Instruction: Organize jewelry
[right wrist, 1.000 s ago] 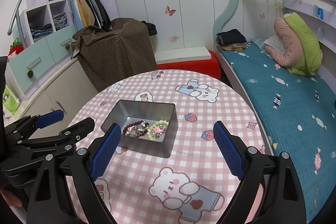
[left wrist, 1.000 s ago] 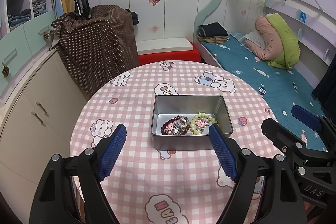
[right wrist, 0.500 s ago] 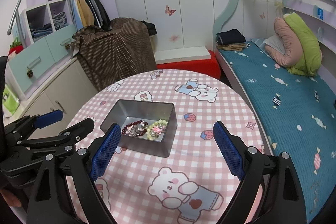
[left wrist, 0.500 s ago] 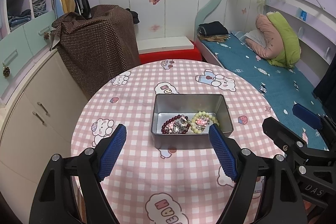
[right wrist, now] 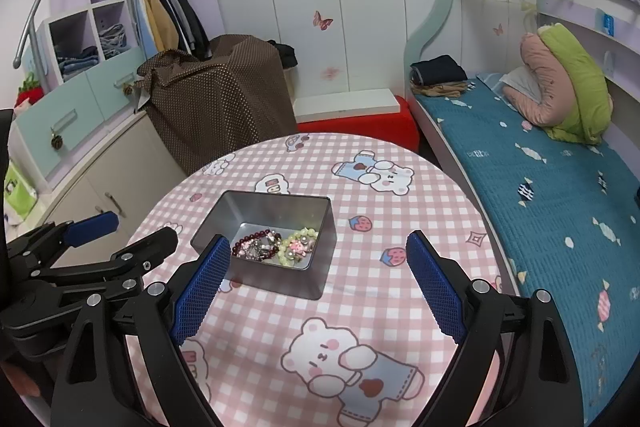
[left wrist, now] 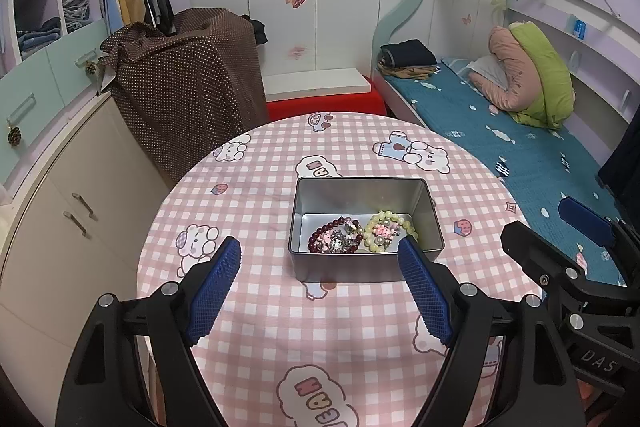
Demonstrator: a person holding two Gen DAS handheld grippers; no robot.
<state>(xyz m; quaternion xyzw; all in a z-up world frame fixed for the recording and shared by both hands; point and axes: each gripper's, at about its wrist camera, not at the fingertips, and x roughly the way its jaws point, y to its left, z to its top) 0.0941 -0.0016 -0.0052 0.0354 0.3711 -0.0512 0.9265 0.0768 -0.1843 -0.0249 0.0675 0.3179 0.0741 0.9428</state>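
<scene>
A grey metal tin [left wrist: 362, 193] [right wrist: 276, 201] stands open-topped on the round table [left wrist: 280, 339] [right wrist: 400, 299]. Inside lie a dark red bead bracelet [left wrist: 320, 235] [right wrist: 245, 243], a pale green bead bracelet [left wrist: 390, 229] [right wrist: 300, 247] and small silvery pieces between them. My left gripper [left wrist: 320, 279] hovers open just in front of the tin, nothing between its blue pads. My right gripper [right wrist: 318, 275] is open too, near the tin's right front corner. Each view shows the other gripper at its edge: the right one [left wrist: 560, 235], the left one [right wrist: 116, 235].
The table wears a pink checked cloth with cartoon bears. A brown dotted cover [left wrist: 188, 83] drapes something behind the table at left, beside cupboards [left wrist: 60, 195]. A bed with a teal quilt [right wrist: 540, 195] runs along the right. A red bench [left wrist: 324, 103] stands behind.
</scene>
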